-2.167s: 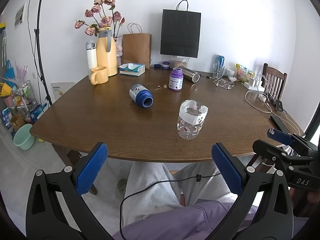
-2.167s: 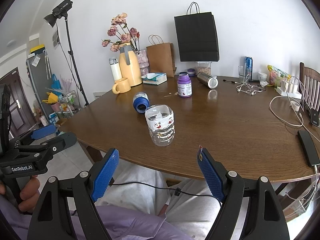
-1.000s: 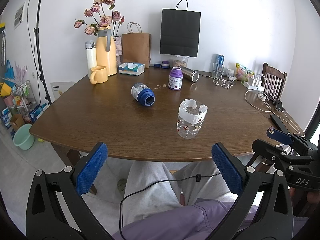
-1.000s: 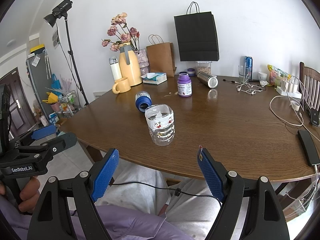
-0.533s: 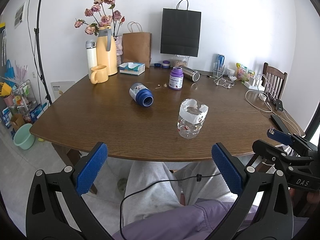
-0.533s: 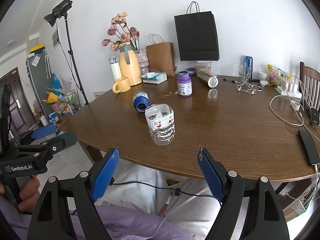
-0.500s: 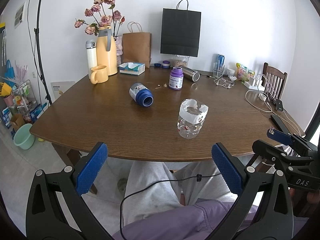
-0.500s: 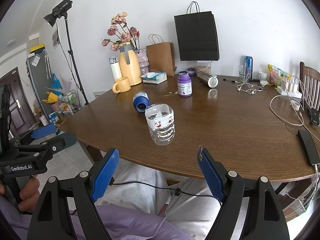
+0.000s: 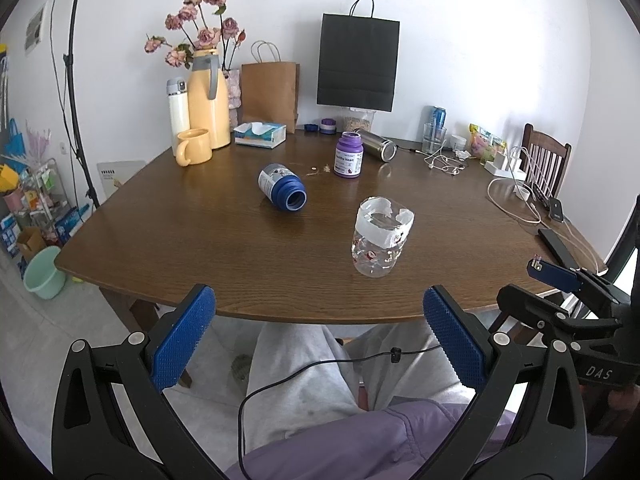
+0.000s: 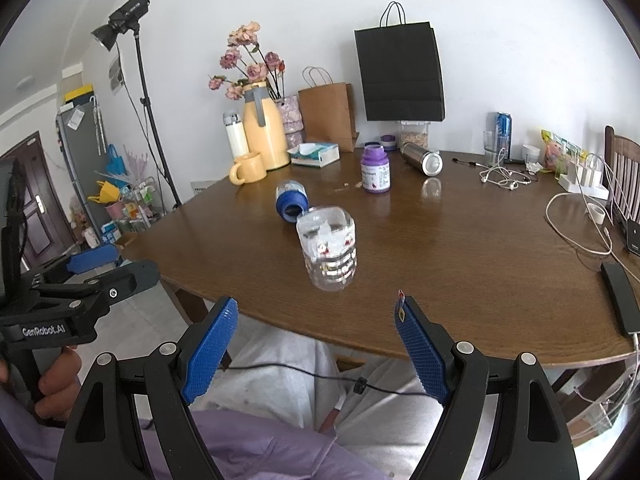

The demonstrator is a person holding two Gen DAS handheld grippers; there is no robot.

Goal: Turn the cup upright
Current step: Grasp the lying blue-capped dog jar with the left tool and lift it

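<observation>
A blue cup [image 9: 282,192] with a pale printed body lies on its side mid-table, its open mouth turned toward me; it also shows as the blue cup [image 10: 291,200] in the right wrist view. A clear patterned plastic cup [image 9: 380,240] stands nearer the front edge, seen again as the clear cup [image 10: 327,248]; I cannot tell which end is up. My left gripper [image 9: 320,332] is open and empty, held short of the table edge over a person's lap. My right gripper [image 10: 316,344] is likewise open and empty, just before the clear cup.
On the brown wooden table [image 9: 200,248] stand a purple jar [image 9: 348,156], a steel flask on its side [image 9: 376,148], a yellow mug [image 9: 194,152], a jug, a tissue box and paper bags. Cables and a phone [image 9: 558,244] lie at the right edge.
</observation>
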